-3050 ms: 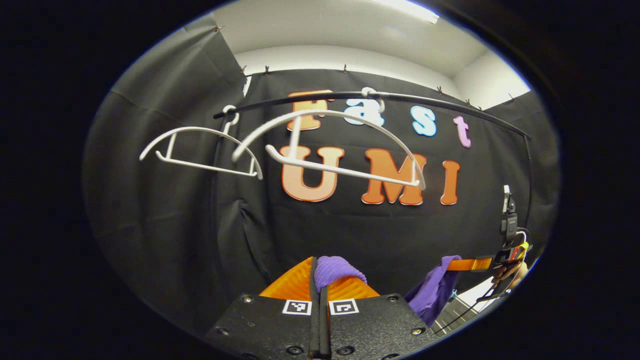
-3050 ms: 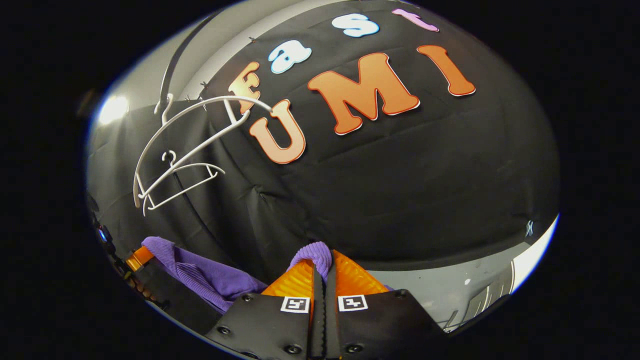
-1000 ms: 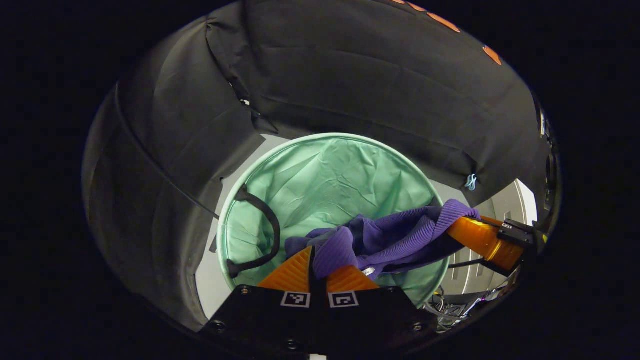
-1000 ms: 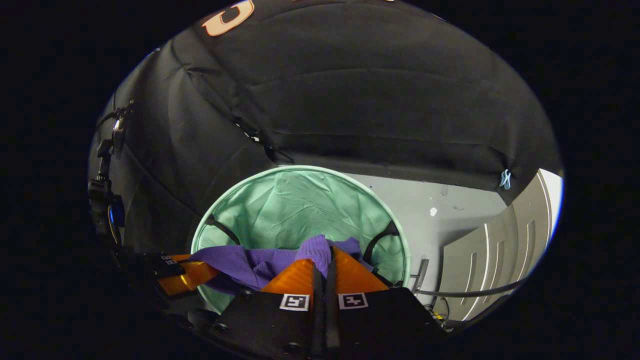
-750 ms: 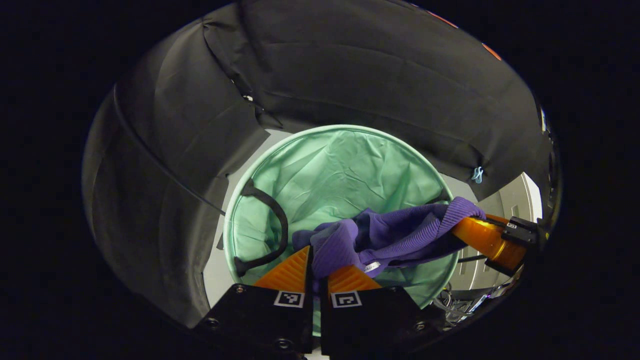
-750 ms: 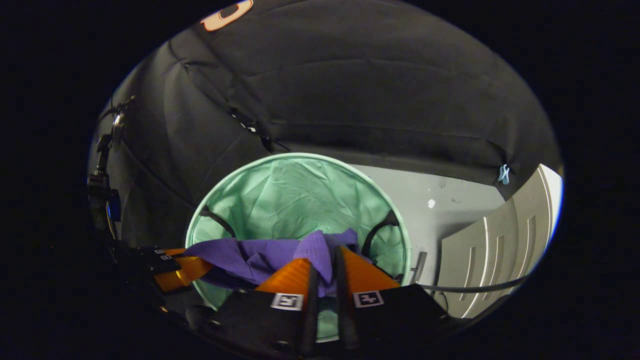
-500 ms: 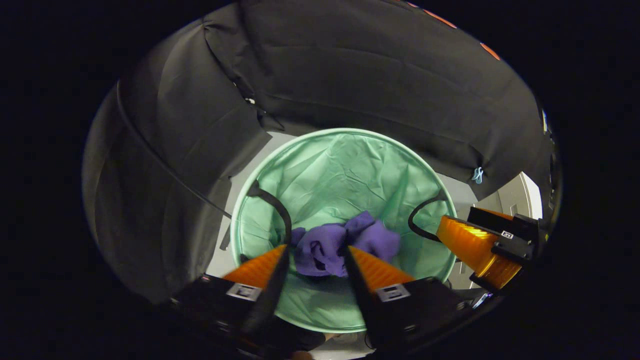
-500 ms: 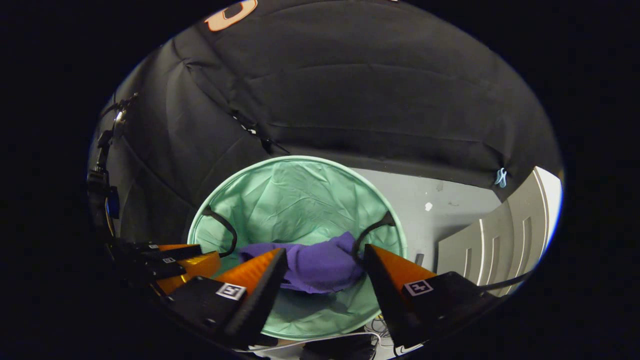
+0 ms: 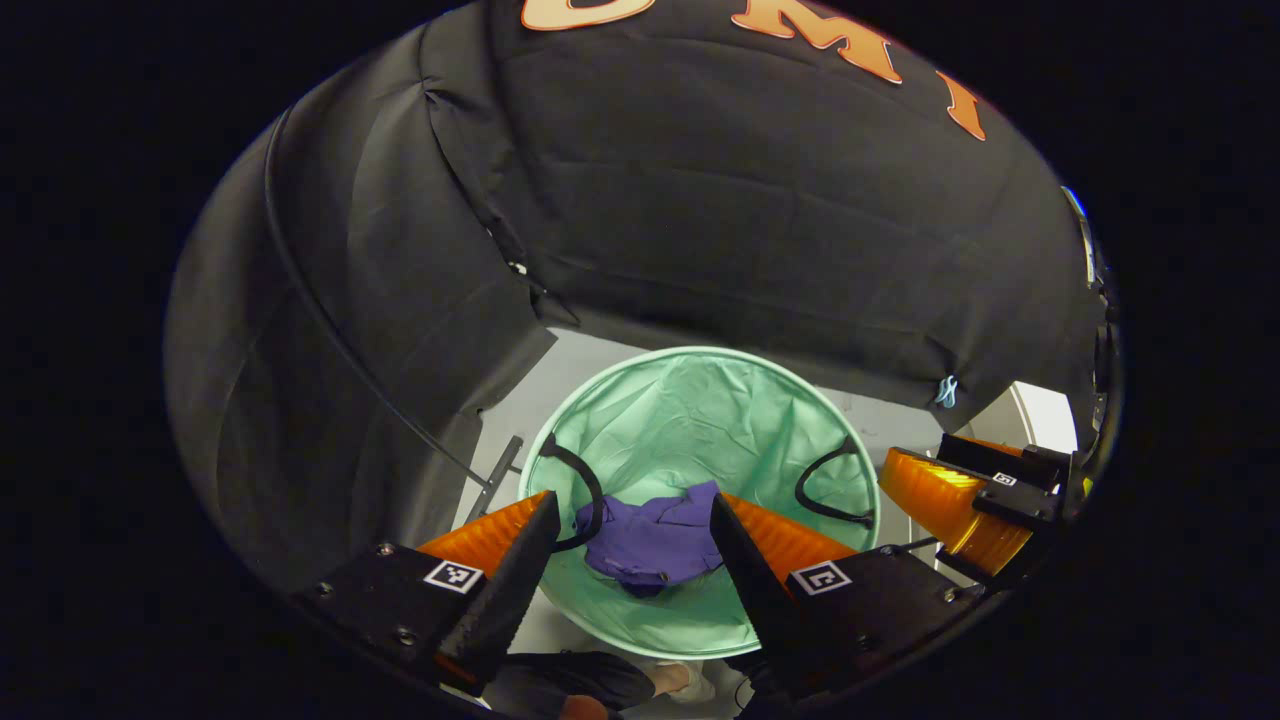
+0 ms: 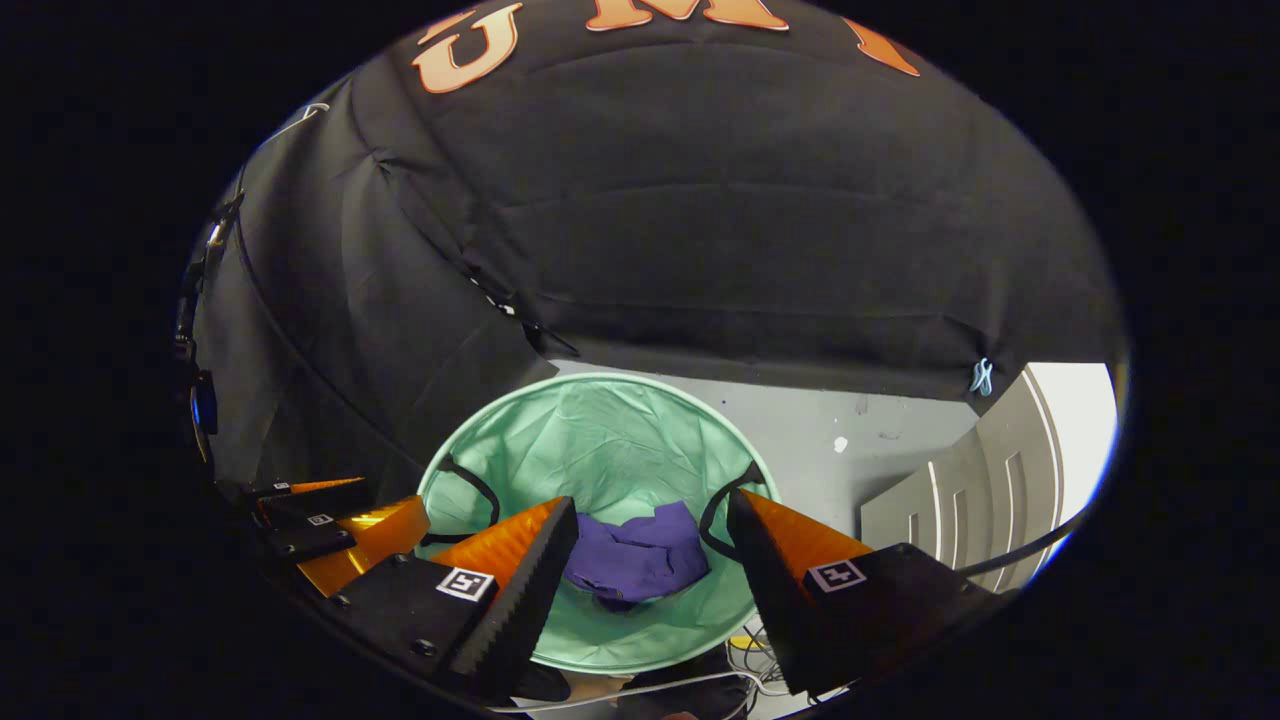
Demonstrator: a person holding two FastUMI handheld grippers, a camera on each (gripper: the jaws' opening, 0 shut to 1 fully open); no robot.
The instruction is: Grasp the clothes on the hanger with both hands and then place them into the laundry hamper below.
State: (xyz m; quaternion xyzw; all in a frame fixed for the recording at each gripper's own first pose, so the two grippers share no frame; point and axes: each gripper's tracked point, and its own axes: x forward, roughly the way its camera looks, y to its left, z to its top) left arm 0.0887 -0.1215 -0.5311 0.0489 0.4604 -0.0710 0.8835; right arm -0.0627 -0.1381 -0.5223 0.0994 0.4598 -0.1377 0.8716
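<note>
The black cloth wall [image 9: 720, 230] of the booth is seen behind and around everything, with a pale grey floor [image 10: 860, 420] showing beneath its lower edge. On that floor a round mint-green laundry hamper [image 9: 700, 400] is stood, open at the top, and two dark strap handles [image 9: 580, 495] are seen hanging inside its rim, one at either side. The purple garment [image 9: 655, 540] is found crumpled in the bottom of the hamper, towards the near part of the hamper floor, between the two handles and clear of the rim. In the left gripper view the left gripper [image 9: 622, 545] is held above the hamper with its jaws spread wide; nothing is gripped between them, and the garment is seen through the gap, well below and apart from both fingers. In the right gripper view the right gripper [image 10: 652, 545] is likewise held over the hamper with its jaws set wide and nothing clasped, the garment [image 10: 635, 558] again lying below in the gap, untouched. Each gripper is caught at the edge of the other's view: the right gripper [image 9: 950, 505] beside the hamper's right rim, the left gripper [image 10: 345, 535] beside its left rim. A small blue clip [image 10: 981, 376] is noted at the lower edge of the cloth wall.
</note>
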